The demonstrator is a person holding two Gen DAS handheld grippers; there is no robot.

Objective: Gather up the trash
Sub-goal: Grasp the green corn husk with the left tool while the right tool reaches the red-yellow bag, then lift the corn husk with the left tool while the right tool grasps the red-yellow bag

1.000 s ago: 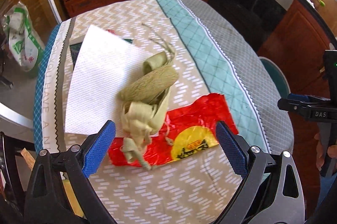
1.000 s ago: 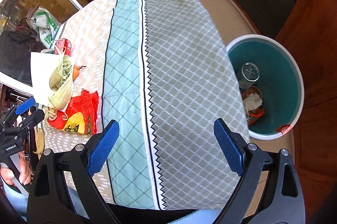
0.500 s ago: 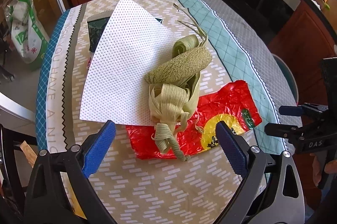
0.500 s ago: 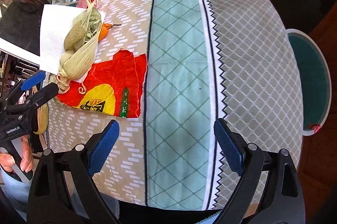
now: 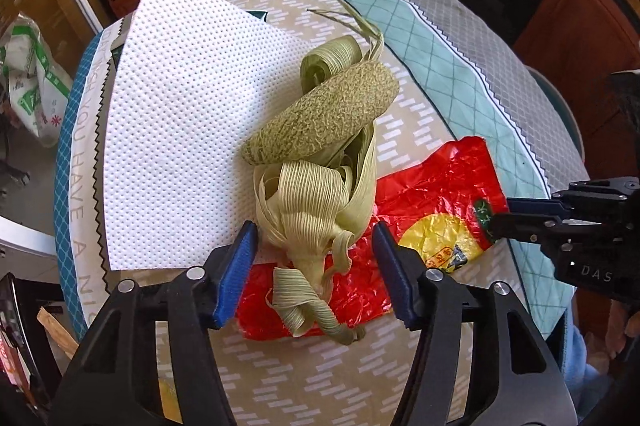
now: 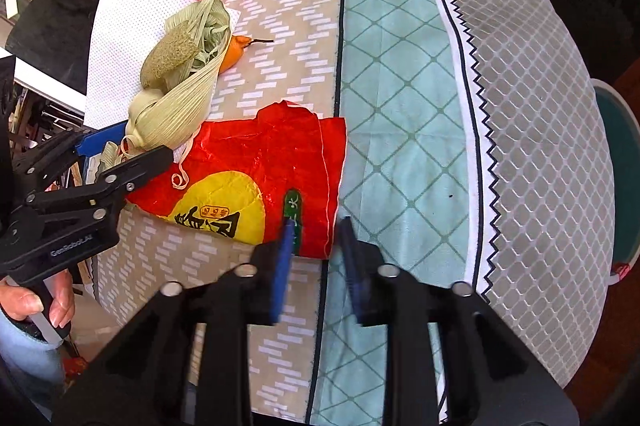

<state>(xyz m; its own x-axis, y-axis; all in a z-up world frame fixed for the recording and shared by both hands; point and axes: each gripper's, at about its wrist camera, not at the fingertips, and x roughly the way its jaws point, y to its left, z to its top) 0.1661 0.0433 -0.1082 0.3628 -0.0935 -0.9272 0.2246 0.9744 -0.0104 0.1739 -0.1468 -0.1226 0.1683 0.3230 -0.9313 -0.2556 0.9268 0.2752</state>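
1. Left tongs [image 5: 314, 266] are closing around the husk [image 5: 316, 210], which sits between the blue pads; whether the pads touch it I cannot tell.
2. Right tongs [image 6: 314, 246] are closing too, narrow now, with the wrapper [image 6: 256, 170] edge between the blurred pads; contact unclear.
3. The cob [image 5: 324, 118] lies on the husk, partly over the paper towel [image 5: 180, 114].
4. The red wrapper lies flat on the counter [image 6: 400, 66], under the husk's tail.
5. An orange bit [image 6: 234, 50] peeks out beside the husk.
6. The bin [image 6: 620, 154] rim shows past the counter edge; its contents are hidden.
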